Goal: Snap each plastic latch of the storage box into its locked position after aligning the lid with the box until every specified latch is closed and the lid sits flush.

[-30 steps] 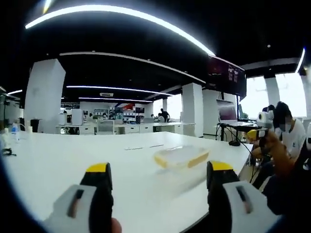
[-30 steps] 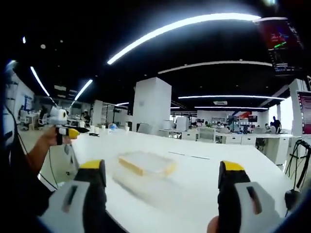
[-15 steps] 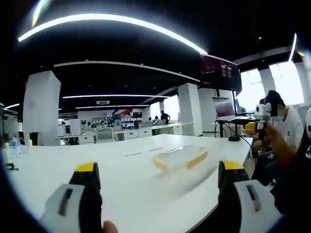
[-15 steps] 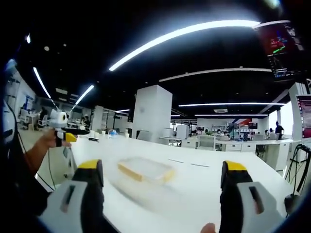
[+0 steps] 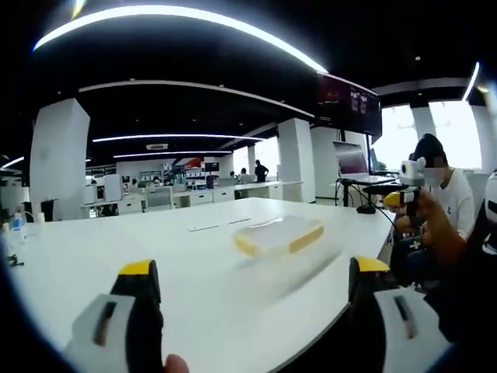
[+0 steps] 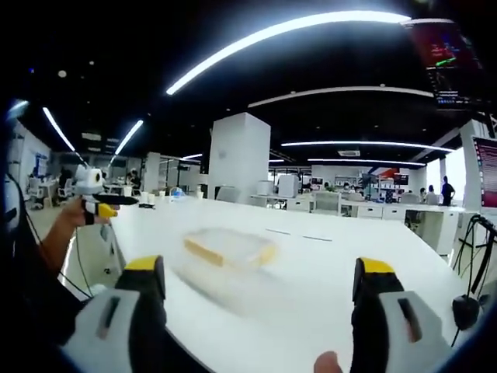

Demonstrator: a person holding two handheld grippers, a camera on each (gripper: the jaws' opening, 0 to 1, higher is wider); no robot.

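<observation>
Clear plastic storage box (image 5: pixel 277 247) with yellow-edged lid (image 6: pixel 227 247), blurred, near the white table (image 5: pixel 116 256) edge. Left gripper (image 5: pixel 252 295) and right gripper (image 6: pixel 260 299): jaws wide apart, holding nothing, short of the box.

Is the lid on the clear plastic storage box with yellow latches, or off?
Cannot tell. The clear plastic storage box with yellow latches lies on the white table, motion-blurred in both views, so lid seating and latch positions are unreadable.

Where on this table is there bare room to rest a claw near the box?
The white table is bare on both sides of the clear storage box with its yellow latches, and between it and both open claws, left and right. Small clutter sits only at the far edge.
</observation>
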